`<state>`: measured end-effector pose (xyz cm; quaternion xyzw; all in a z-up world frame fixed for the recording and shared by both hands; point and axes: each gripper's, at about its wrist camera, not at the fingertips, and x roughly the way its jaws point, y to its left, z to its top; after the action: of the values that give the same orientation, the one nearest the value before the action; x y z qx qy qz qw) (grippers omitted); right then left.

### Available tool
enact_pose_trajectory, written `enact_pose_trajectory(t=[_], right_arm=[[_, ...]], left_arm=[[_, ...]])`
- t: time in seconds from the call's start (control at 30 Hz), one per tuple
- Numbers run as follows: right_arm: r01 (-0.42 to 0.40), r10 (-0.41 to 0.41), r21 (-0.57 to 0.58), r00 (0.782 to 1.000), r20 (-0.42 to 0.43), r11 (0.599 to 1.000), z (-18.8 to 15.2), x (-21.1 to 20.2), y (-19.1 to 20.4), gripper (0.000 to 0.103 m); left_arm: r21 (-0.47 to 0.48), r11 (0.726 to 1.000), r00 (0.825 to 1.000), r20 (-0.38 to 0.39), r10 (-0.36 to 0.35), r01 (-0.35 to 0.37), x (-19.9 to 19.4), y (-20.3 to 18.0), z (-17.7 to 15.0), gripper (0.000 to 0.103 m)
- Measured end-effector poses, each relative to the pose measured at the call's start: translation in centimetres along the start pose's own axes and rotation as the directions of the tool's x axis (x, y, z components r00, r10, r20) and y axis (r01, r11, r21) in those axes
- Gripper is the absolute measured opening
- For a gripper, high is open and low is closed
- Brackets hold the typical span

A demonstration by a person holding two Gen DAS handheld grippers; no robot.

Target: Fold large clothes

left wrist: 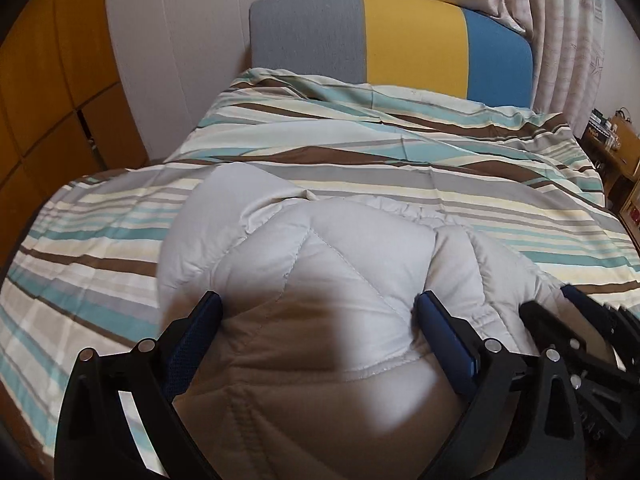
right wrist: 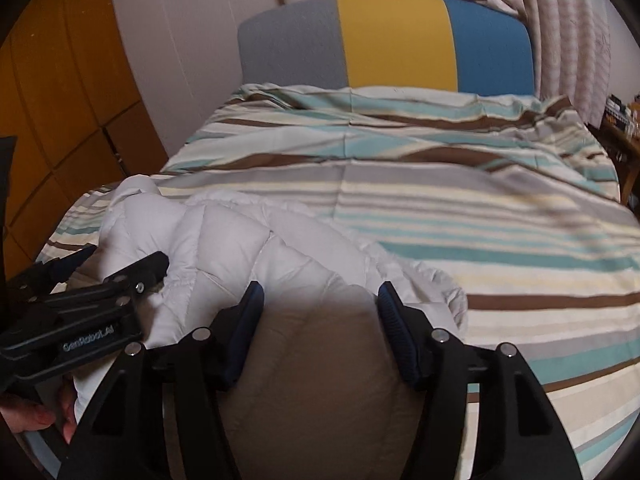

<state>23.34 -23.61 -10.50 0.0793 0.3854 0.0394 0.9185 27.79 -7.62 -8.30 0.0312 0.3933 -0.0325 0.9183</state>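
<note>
Both grippers grasp the white quilted garment (left wrist: 304, 248) at the bed's (left wrist: 500, 216) near edge: left gripper (left wrist: 318, 312) and right gripper (right wrist: 320, 300) each pinch thick padding. Folding looks midway; the bundle stays bulky, needing flattening.

A home bedroom: striped bed (left wrist: 400, 168), padded headboard (left wrist: 412, 48), curtains (left wrist: 568, 40).

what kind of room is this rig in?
Almost certainly a bedroom: a bed with a striped cover, a padded grey, yellow and blue headboard, and curtains behind it. A wooden wardrobe stands to the left.
</note>
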Motion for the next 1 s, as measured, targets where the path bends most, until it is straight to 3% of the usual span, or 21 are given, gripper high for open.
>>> enact_pose_trajectory(t=[0.37,0.53,0.77,1.0], right_arm=[[0.012,-0.01,0.031,0.997,-0.082,0.999,-0.1,3.6,-0.8,0.06],[0.022,-0.019,0.038,0.998,-0.059,0.999,-0.5,4.3,-1.0,0.061],[0.034,-0.033,0.011,0.999,-0.023,0.999,-0.8,4.1,-0.7,0.061],[0.027,-0.027,0.007,1.0,0.005,1.0,-1.0,3.5,-0.6,0.063]], left_arm=[[-0.008,1.0,0.999,-0.029,-0.017,0.016,4.2,0.2,-0.7,0.1],[-0.001,1.0,1.0,-0.025,0.002,-0.002,4.7,0.0,-0.7,0.1],[-0.028,0.999,0.999,0.029,0.029,-0.028,1.6,0.2,-2.0,0.1],[-0.057,0.998,0.992,0.126,0.006,0.001,-3.4,1.2,-6.3,0.1]])
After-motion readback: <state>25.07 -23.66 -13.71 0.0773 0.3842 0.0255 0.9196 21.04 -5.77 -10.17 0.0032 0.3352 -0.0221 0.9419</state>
